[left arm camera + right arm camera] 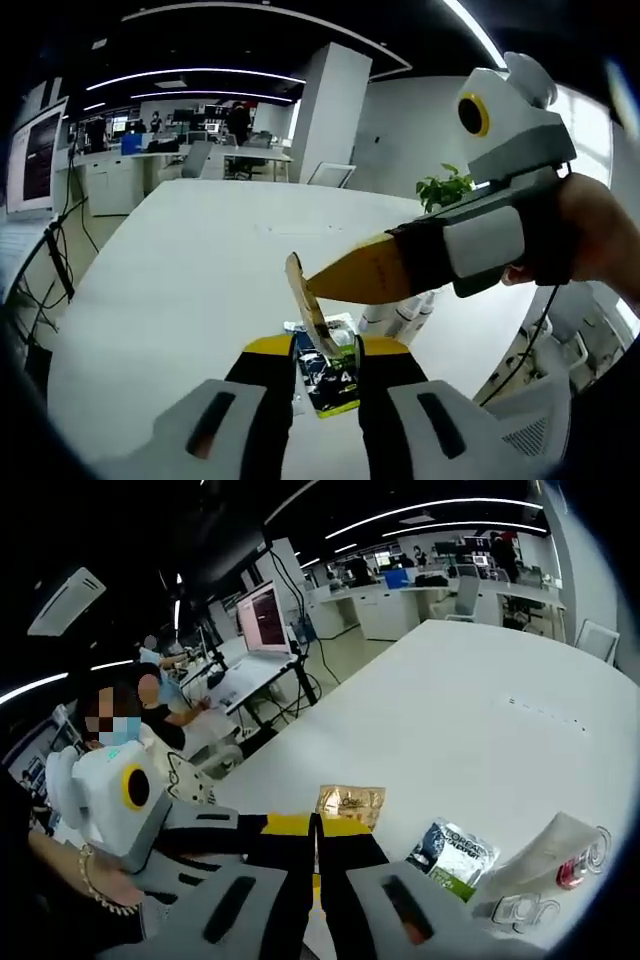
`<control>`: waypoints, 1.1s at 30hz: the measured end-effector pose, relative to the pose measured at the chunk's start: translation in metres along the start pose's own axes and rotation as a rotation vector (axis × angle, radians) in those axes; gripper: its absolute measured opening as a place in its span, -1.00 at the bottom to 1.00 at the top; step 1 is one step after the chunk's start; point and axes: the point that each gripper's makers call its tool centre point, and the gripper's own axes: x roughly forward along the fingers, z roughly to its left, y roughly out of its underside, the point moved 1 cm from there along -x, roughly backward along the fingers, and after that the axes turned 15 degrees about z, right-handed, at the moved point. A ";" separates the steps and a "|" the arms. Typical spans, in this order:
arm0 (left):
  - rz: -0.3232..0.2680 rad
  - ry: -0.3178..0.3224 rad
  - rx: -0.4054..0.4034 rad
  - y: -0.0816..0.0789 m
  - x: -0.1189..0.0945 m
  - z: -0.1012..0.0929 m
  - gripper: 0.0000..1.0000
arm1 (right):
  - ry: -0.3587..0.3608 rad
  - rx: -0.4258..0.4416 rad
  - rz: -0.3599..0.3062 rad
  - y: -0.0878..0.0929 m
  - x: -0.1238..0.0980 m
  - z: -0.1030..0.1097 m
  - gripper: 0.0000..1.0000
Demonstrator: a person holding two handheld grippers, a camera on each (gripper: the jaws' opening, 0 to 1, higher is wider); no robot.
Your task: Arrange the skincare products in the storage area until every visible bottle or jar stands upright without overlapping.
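A flat gold sachet (351,802) hangs just above the white table (480,730), with my right gripper (315,828) shut on its lower edge. In the left gripper view the same sachet (303,305) shows edge-on and upright, pinched by the right gripper (318,283), which reaches in from the right. My left gripper (327,352) stands open right below it. A dark sachet with green print (328,385) lies on the table, seen through the gap between its jaws. That dark sachet (452,855) lies to the right of my right gripper. White bottles (402,318) sit behind it, partly hidden.
A clear plastic packet with a red mark (552,880) lies at the table's near right edge. A potted plant (445,186) stands past the far corner. A person (150,705) sits at a desk to the left. Office desks and chairs (215,160) lie beyond the table.
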 end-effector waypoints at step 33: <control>-0.005 0.068 -0.073 0.004 -0.008 0.013 -1.00 | -0.015 -0.068 -0.075 0.009 -0.008 0.004 -0.63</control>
